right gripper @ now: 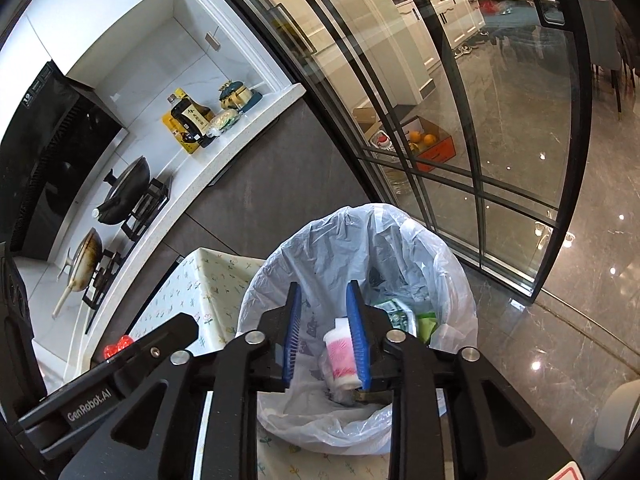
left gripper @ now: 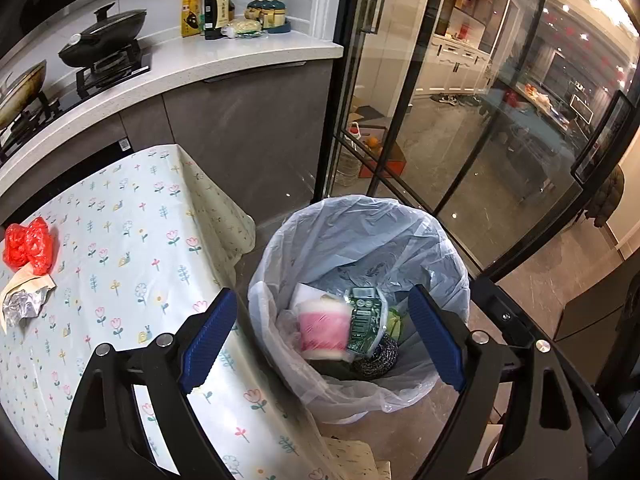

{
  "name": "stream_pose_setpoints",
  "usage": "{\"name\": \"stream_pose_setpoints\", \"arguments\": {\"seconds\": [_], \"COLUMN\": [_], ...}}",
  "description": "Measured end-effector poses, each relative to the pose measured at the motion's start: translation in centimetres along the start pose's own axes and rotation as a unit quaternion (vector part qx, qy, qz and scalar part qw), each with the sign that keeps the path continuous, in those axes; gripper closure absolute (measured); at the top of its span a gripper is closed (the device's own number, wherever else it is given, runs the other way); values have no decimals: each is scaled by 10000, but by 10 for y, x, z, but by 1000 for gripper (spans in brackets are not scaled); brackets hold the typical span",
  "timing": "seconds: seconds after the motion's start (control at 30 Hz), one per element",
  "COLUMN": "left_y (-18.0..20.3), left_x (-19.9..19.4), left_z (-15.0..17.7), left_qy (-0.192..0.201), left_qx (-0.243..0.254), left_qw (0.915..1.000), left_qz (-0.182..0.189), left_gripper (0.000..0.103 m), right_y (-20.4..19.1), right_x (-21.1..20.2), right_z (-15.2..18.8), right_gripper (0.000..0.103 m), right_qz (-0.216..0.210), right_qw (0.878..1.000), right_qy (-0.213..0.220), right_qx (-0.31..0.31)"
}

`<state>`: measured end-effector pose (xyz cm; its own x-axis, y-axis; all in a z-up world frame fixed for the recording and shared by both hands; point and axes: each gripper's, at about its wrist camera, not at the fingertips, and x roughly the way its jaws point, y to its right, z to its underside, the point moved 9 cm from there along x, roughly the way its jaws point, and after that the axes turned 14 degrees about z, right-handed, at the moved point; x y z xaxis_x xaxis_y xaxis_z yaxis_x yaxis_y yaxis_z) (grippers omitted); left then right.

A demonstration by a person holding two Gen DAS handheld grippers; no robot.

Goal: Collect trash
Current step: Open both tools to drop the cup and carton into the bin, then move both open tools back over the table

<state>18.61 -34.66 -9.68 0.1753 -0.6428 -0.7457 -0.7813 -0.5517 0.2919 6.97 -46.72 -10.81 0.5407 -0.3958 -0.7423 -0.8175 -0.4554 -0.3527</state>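
Landmark: bin (left gripper: 448, 248), lined with a thin plastic bag, standing on the floor just beside the counter (left gripper: 132, 216) with the flowered cloth.
Left gripper (left gripper: 328, 336): above the bin mouth, jaws wide apart, nothing between them.
Right gripper (right gripper: 326, 336): above the bin mouth, jaws partly apart, holding nothing; the cup shows through the gap, lying lower down.
In the bin: pink-and-white cup (left gripper: 324, 330), green packet (left gripper: 364, 320), dark wire scrubber (left gripper: 378, 356).
Trash not yet collected: red plastic bag (left gripper: 30, 246) and crumpled foil-and-paper wrapper (left gripper: 24, 296), touching each other, on the counter well apart from the bin.
Red bag, handling: judged very light, soft, slippery; it collapses under pressure. Pinch a bunched fold near its middle.
Wrapper, handling: judged light, crushable, springy. Close on the thickest crumple, not a loose flap.
Risk: either piece may slip out or snag the cloth.
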Motion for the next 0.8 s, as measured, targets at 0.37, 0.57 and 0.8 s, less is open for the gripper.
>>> {"name": "stream_pose_setpoints", "arguments": {"seconds": [0.37, 0.57, 0.8], "left_y": [-22, -39, -61], "left_x": [-26, -43, -66], "left_z": [-2, 0, 3], "left_qy": [214, 333, 483], "left_qx": [-186, -346, -508], "left_qw": [9996, 9987, 9973], "left_qz": [-85, -164, -237], "left_gripper": [20, 20, 20], "right_y": [-21, -43, -69], "right_x": [-14, -23, -31], "right_z": [7, 16, 30], "right_gripper": [73, 72, 72], "right_qz": [-138, -225, -342], "right_qw": [9998, 9992, 9982], "right_qy": [48, 69, 27], "right_qx": [-143, -313, -496]}}
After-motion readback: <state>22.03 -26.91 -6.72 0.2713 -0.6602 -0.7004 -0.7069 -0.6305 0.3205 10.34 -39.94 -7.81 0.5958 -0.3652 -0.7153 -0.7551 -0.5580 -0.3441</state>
